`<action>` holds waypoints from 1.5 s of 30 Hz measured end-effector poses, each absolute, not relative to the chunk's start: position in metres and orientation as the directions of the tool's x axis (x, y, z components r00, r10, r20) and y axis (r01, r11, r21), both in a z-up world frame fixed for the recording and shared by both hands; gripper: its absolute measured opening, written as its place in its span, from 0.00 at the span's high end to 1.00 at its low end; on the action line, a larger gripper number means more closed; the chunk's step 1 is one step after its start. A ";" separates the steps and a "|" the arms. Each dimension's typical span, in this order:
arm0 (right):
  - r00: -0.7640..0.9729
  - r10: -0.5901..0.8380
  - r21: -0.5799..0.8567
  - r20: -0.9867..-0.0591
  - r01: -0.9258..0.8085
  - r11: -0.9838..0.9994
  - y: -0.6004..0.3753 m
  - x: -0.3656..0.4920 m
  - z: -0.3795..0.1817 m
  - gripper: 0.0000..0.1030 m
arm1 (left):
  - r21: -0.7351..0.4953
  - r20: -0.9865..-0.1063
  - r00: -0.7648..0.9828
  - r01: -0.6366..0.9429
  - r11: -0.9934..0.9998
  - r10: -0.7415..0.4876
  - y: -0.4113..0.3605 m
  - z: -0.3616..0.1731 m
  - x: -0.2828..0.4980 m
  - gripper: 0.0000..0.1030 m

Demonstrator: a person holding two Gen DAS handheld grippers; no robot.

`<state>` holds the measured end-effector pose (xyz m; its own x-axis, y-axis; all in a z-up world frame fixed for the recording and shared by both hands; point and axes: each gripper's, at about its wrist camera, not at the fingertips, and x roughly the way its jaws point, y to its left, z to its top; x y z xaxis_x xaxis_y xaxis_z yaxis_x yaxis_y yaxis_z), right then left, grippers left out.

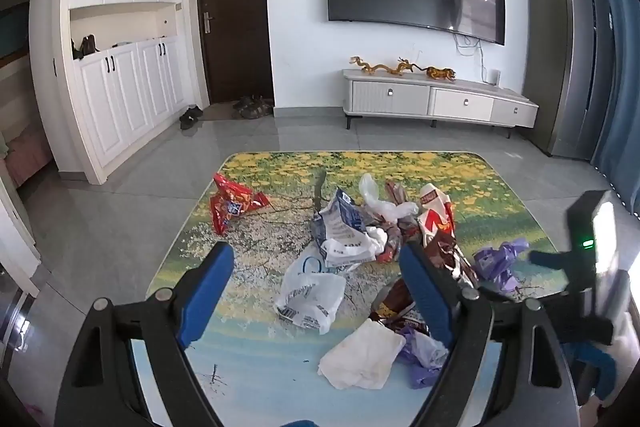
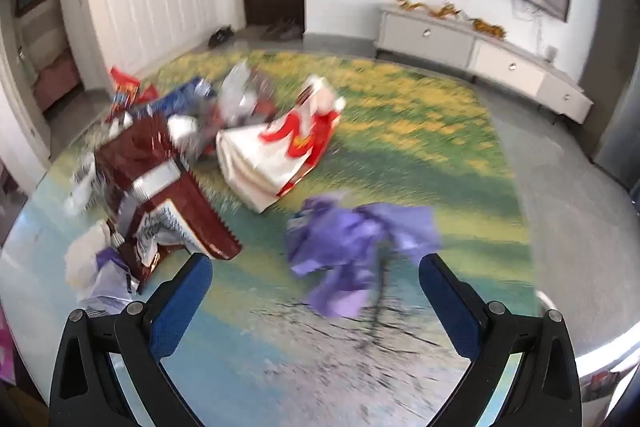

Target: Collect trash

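Purple crumpled plastic bag point(image 2: 356, 251), lying on the printed tabletop point(image 2: 420, 131) just ahead of the wide-open, empty right gripper point(image 2: 316, 287), looks light, soft and slippery, best pinched at its bunched middle, while the left gripper point(image 1: 316, 291) hangs equally open and empty.

The table point(image 1: 248, 355) has a smooth, glossy printed top. On it, a white plastic bag point(image 1: 310, 297) looks thin and crinkled, a maroon snack wrapper point(image 2: 160, 163) shiny like foil, a purple bag point(image 2: 356, 251) soft and filmy, a white napkin point(image 1: 362, 355) matt paper. The fingers point(image 1: 206, 291) wear matt blue pads on black plastic.
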<state>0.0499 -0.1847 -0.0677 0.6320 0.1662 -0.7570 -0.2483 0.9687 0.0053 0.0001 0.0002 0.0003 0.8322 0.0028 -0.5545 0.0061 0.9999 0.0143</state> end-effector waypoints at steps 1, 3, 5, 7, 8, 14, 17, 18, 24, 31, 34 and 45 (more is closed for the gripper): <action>0.650 0.163 0.006 -0.742 -0.236 0.972 -0.188 0.045 -0.060 0.00 | 0.017 -0.551 0.835 0.005 1.000 0.006 0.001 0.001 0.000 0.18; 0.696 0.147 0.003 -0.703 -0.204 0.979 -0.194 0.027 -0.040 0.00 | 0.016 -0.541 0.841 -0.002 1.000 0.010 0.004 0.001 0.001 0.18; 0.725 0.134 0.006 -0.675 -0.177 0.984 -0.202 0.020 -0.027 0.00 | 0.027 -0.504 0.863 -0.022 0.999 0.032 0.003 0.007 -0.005 0.18; 0.751 0.127 0.018 -0.648 -0.152 0.988 -0.212 0.014 -0.016 0.00 | 0.045 -0.508 0.860 -0.030 0.999 0.049 0.000 0.007 -0.002 0.18; 0.764 0.121 0.024 -0.634 -0.137 0.990 -0.217 0.009 -0.010 0.00 | 0.038 -0.501 0.864 -0.036 0.999 0.051 0.003 0.006 -0.004 0.18; 0.794 0.122 0.113 -0.595 -0.067 0.991 -0.238 -0.004 0.010 0.00 | 0.054 -0.502 0.862 -0.055 0.997 0.075 -0.005 0.009 -0.001 0.18; 0.805 0.112 0.116 -0.583 -0.054 0.992 -0.242 -0.011 0.015 0.00 | 0.050 -0.504 0.861 -0.052 0.997 0.070 -0.006 0.008 -0.001 0.18; 0.807 0.111 0.115 -0.580 -0.054 0.992 -0.244 -0.013 0.016 0.00 | 0.048 -0.501 0.863 -0.051 0.998 0.068 -0.007 0.009 -0.002 0.18; 0.826 0.076 0.091 -0.558 -0.030 0.995 -0.250 -0.022 0.023 0.00 | 0.056 -0.498 0.864 -0.048 0.997 0.069 -0.010 0.010 -0.004 0.18; 0.856 0.032 0.071 -0.516 0.005 0.997 -0.256 -0.034 0.035 0.00 | 0.057 -0.498 0.864 -0.050 0.997 0.072 -0.011 0.009 -0.004 0.18; 0.857 0.017 0.071 -0.515 0.022 0.997 -0.260 -0.037 0.037 0.00 | 0.064 -0.497 0.865 -0.050 0.997 0.075 -0.013 0.009 -0.005 0.18; 0.851 -0.029 0.038 -0.524 0.058 0.998 -0.261 -0.040 0.037 0.00 | 0.064 -0.489 0.868 -0.061 0.996 0.085 -0.012 0.012 -0.007 0.18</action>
<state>-0.0395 -0.2611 0.0373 0.8510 -0.0292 -0.5244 0.0578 0.9976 0.0383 -0.0072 -0.0119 0.0116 0.8680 0.0847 -0.4892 -0.0611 0.9961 0.0639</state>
